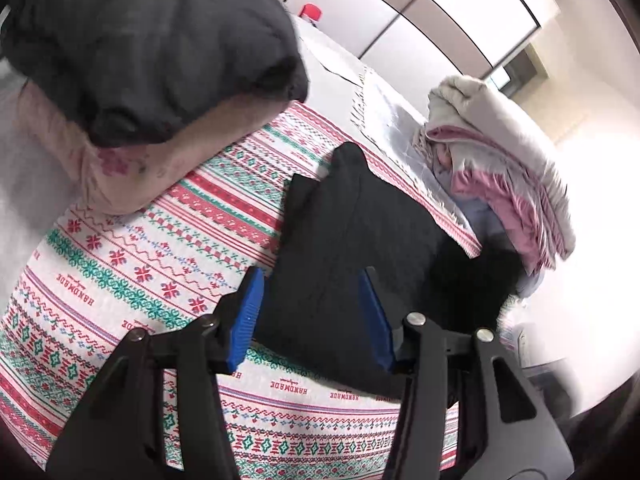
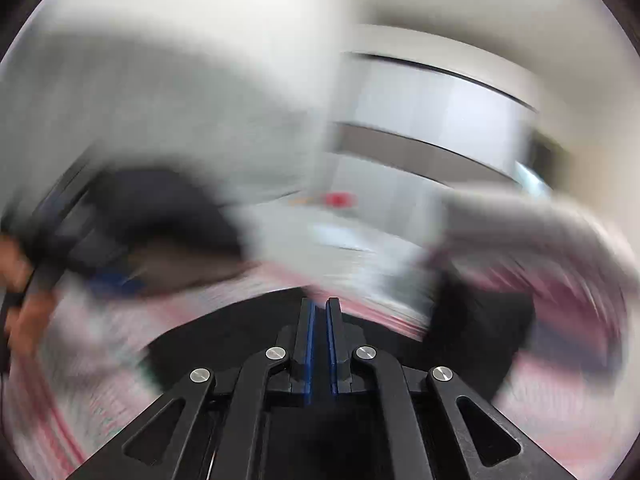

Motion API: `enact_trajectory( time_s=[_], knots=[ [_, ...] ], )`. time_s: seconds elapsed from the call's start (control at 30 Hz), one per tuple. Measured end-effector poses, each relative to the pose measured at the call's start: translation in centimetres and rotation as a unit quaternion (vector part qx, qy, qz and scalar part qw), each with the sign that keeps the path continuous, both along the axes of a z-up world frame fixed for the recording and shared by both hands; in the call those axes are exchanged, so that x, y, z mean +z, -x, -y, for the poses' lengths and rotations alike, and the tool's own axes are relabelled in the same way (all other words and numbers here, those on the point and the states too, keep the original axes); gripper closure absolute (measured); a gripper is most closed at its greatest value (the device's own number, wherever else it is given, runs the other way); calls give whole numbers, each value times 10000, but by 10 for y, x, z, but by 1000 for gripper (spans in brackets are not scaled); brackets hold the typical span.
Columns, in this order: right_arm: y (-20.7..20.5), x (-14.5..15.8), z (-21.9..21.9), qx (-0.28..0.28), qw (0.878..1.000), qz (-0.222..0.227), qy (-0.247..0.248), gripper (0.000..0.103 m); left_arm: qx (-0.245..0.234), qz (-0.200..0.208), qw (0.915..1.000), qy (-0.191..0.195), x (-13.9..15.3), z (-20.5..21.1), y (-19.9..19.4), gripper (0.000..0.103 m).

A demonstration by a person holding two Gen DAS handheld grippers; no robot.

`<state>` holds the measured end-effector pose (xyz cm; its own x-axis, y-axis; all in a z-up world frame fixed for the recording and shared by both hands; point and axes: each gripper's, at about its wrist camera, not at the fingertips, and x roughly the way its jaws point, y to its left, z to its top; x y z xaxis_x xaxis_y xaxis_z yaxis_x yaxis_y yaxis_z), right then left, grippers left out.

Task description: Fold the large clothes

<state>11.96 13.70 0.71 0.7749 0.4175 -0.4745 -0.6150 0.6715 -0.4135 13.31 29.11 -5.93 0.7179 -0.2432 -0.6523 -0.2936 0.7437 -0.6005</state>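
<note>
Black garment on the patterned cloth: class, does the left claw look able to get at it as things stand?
Probably yes. The left claw is open, and the black garment lies flat right ahead between its fingers, with nothing in the way.

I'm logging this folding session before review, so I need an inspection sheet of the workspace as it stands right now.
Surface: patterned cloth in red, green and white, printed "HANDMADE", spread flat.
Job's things: black garment lying on the cloth, partly folded.
Clutter: pile of white and pink laundry at the far right; dark grey garment over a pink bundle at the upper left; small red object in the distance.
Grippers: left gripper open, hovering over the black garment; right gripper nearly shut, blue fingers with nothing seen between them; that view is heavily blurred.
Cables: nothing seen.
Surroundings: white panelled wall behind.
</note>
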Motion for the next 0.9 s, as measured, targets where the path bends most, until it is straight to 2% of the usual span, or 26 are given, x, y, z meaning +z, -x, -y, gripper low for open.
enact_trajectory(
  time_s=[0.07, 0.1, 0.17, 0.2, 0.23, 0.3, 0.33, 0.37, 0.4, 0.47, 0.57, 0.63, 0.73, 0.77, 0.8, 0.83, 0.9],
  knots=[
    [-5, -50, -45, -108, 9946, -23, 1037, 99, 65, -41, 10000, 39, -5, -6, 2, 52],
    [-11, -64, -45, -358, 9932, -169, 1094, 99, 111, -61, 9999, 7, -6, -9, 2, 52],
    [-21, -67, -14, -875, 9933, -653, 388, 97, 177, -109, 9998, -72, -7, -10, 0, 52],
    [-28, -64, 15, -1275, 9878, -895, -48, 94, 164, -117, 9998, -79, -7, -9, -2, 52],
    [-33, -62, 37, -1634, 9814, -992, -201, 92, 78, -116, 9999, -59, -8, -6, -4, 52],
    [-39, -50, 89, -2700, 9594, -700, -413, 84, -154, -112, 9998, -33, -9, 3, -9, 52],
    [-41, -46, 105, -2918, 9537, -549, -478, 81, -257, -121, 9996, -40, -9, 9, -11, 52],
    [-46, -42, 116, -3042, 9503, -483, -454, 71, -316, -128, 9994, -65, -9, 15, -13, 52],
    [-55, -41, 121, -3099, 9487, -525, -333, 48, -349, -136, 9993, -91, -9, 18, -13, 52],
    [-78, -45, 116, -2921, 9539, -676, -120, 17, -411, -166, 9989, -137, -10, 24, -15, 52],
    [-110, -54, 93, -2824, 9556, -762, 343, 17, -430, -241, 9987, -150, -15, 28, -18, 52],
    [-127, -58, 73, -2890, 9523, -746, 642, 17, -413, -313, 9985, -152, -18, 27, -19, 52],
    [-162, -83, 56, -2785, 9457, -1375, 962, 18, -355, -386, 9986, -98, -22, 22, -21, 52],
    [-167, -96, 52, -2875, 9390, -1512, 1127, 24, -345, -404, 9986, -63, -23, 20, -21, 52],
    [-171, -105, 57, -3053, 9322, -1515, 1214, 62, -324, -423, 9986, 0, -24, 16, -20, 52],
    [-175, -110, 64, -3227, 9264, -1537, 1182, 74, -314, -426, 9986, 49, -25, 13, -20, 52],
    [-169, -100, 91, -3413, 9222, -1797, 265, 88, -245, -419, 9987, 177, -26, 6, -18, 52]
  ],
)
